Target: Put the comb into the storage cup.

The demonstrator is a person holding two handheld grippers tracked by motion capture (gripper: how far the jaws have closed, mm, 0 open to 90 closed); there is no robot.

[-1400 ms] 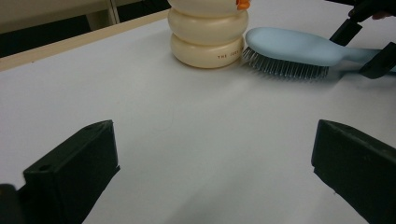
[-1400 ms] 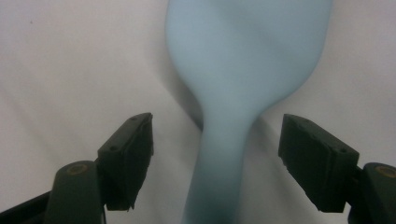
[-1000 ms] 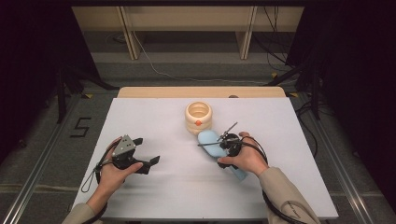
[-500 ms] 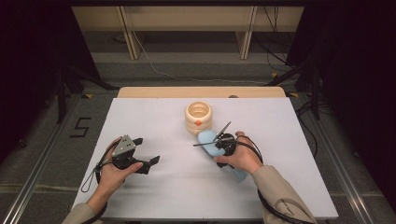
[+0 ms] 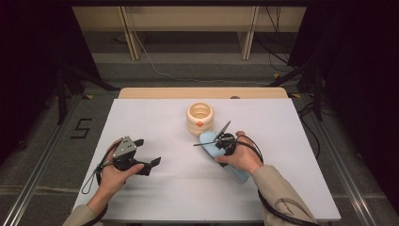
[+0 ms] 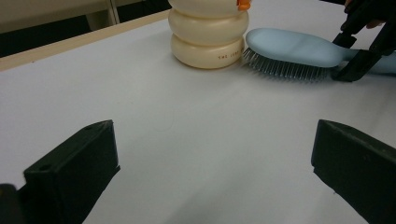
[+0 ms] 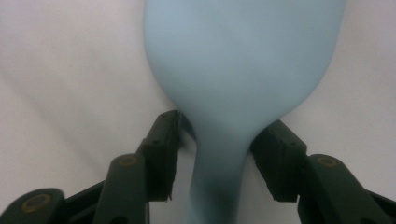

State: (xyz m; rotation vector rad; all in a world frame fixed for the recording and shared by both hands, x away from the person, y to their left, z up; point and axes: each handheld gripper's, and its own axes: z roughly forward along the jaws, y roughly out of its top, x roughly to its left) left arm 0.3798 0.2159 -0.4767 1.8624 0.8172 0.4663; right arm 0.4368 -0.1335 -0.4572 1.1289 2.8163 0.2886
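A light blue hairbrush (image 5: 209, 141) lies bristles down on the white table (image 5: 141, 117), its head next to a cream ribbed jar (image 5: 200, 117) with an orange dot. My right gripper (image 5: 221, 146) points down over the brush's neck. In the right gripper view its jaws (image 7: 219, 144) straddle the neck just below the brush head (image 7: 243, 56); they have just been closing, their tips reach the flare, and a dark gap shows beside the handle. My left gripper (image 5: 149, 151) rests open at the left with nothing between its jaws (image 6: 210, 182). It faces the jar (image 6: 208, 32) and brush (image 6: 289, 46).
The table's wooden far edge (image 5: 202, 92) runs behind the jar. Dark stands and cables surround the table on the floor. White tabletop stretches between the two hands and along the front.
The right hand has shifted slightly left along the brush and its jaws have narrowed around the neck. The left hand and gripper have stayed put.
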